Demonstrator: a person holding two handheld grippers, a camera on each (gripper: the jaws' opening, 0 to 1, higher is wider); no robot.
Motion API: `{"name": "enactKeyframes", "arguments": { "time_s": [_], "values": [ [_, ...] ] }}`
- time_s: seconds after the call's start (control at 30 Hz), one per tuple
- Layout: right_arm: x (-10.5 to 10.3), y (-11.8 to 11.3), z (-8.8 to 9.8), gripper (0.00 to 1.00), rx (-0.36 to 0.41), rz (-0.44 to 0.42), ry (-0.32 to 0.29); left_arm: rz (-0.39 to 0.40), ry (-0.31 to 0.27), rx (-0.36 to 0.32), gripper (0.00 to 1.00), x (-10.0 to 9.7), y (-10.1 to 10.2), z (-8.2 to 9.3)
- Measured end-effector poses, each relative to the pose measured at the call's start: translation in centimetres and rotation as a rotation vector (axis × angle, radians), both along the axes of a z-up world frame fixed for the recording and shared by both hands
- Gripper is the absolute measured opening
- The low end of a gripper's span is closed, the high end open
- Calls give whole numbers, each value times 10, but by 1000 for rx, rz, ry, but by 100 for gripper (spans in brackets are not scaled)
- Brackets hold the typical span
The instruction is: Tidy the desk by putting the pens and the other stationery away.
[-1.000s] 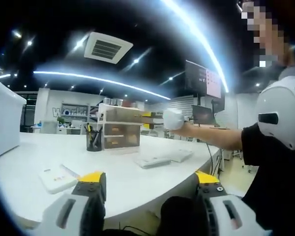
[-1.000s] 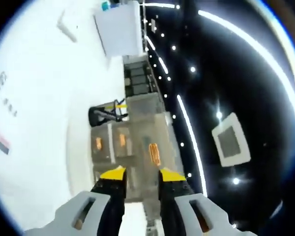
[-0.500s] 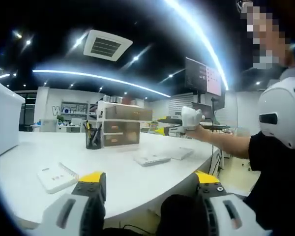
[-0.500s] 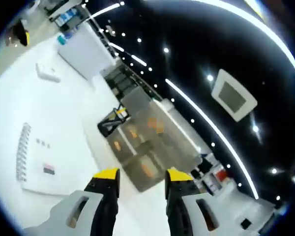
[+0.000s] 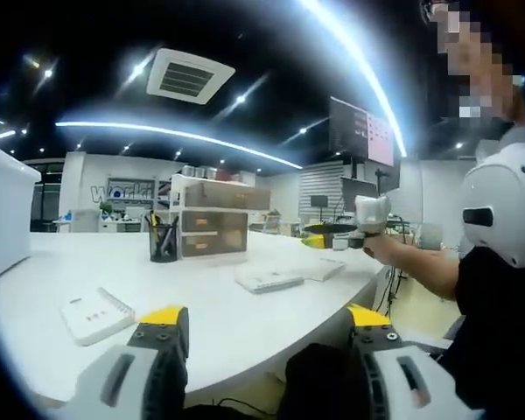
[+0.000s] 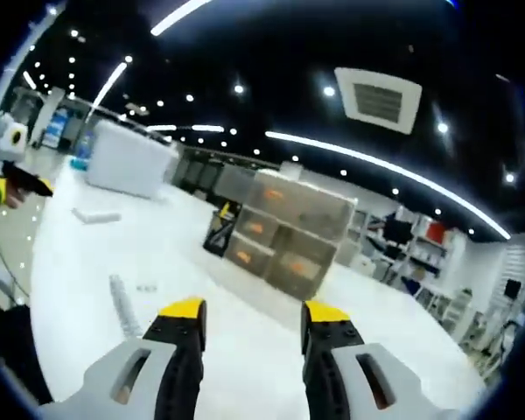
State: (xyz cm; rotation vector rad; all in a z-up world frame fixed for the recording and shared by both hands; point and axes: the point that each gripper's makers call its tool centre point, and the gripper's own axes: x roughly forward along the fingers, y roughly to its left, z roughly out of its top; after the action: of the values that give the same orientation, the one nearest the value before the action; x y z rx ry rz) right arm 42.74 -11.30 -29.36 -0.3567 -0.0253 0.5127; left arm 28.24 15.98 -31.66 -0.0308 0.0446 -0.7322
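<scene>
My left gripper point(image 5: 261, 322) spread wide and empty over the white desk point(image 5: 210, 302) edge, flat white box point(image 5: 94, 314) at 10 o'clock, my right gripper point(image 6: 254, 313) parted and empty, pen cup point(image 6: 218, 230) and drawer unit point(image 6: 284, 232) far off at 12 o'clock

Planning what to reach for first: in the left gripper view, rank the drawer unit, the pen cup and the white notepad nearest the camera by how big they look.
1. Drawer unit, clearly largest.
2. White notepad, though it lies nearest the camera, which inflates it.
3. Pen cup, smallest, beside the drawer unit.
</scene>
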Motion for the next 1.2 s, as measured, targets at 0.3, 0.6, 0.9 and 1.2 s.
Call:
{"name": "enactKeyframes", "arguments": {
  "time_s": [0.3, 0.6, 0.9, 1.2],
  "values": [
    [-49, 6, -19, 52, 136, 40, 73, -23, 15, 20, 71, 2, -11, -2],
    [-96, 15, -18, 54, 266, 79, 102, -29, 21, 17, 71, 4, -15, -3],
    [-109, 36, -18, 52, 264, 122, 110, -35, 17, 11, 71, 3, -17, -4],
    [-109, 53, -21, 49, 261, 164, 137, -18, 9, 21, 71, 0, -8, -3]
  ]
}}
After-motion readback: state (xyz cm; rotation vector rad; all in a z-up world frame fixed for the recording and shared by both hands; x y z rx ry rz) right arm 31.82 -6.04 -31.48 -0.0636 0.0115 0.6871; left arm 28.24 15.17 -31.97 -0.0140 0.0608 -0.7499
